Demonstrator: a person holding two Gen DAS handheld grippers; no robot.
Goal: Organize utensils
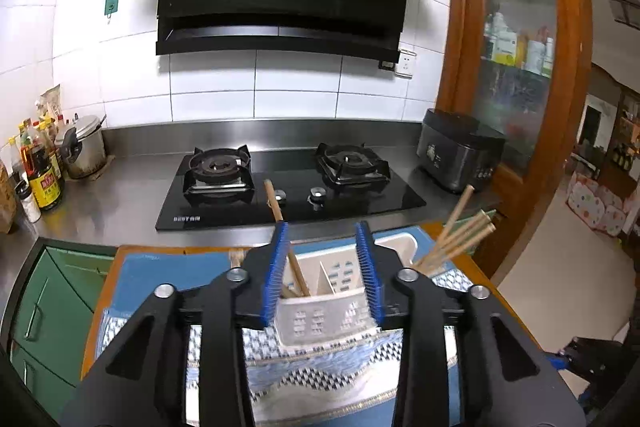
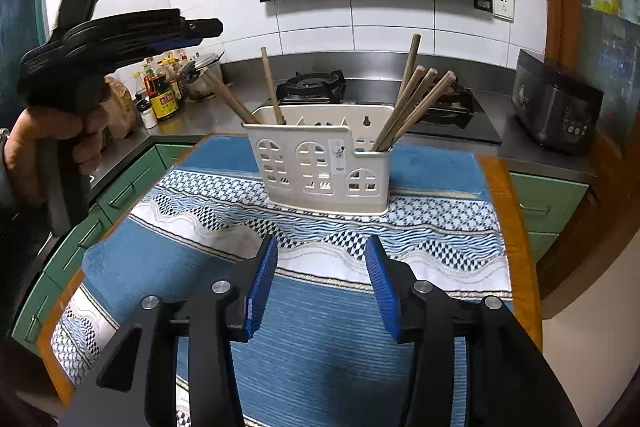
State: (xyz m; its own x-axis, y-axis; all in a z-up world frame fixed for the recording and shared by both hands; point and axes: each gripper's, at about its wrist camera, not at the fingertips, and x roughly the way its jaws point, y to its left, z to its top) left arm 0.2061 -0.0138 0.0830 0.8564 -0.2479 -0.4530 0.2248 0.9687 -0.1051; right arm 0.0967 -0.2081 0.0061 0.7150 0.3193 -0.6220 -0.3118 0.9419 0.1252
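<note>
My left gripper (image 1: 324,267) hangs over the white utensil holder (image 2: 320,167), jaws spread, chopsticks (image 2: 416,107) inside; my right gripper (image 2: 322,291) gapes over the blue cloth (image 2: 320,347).

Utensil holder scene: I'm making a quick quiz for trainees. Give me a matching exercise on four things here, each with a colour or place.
Things:
1. utensil holder
2. chopsticks
3. soy sauce bottle
4. cabinet doors

Descriptions:
A. green
B. cream, standing on the blue cloth
C. on the counter's left end
D. wooden, leaning in the holder

Pairs: 1-B, 2-D, 3-C, 4-A
</note>
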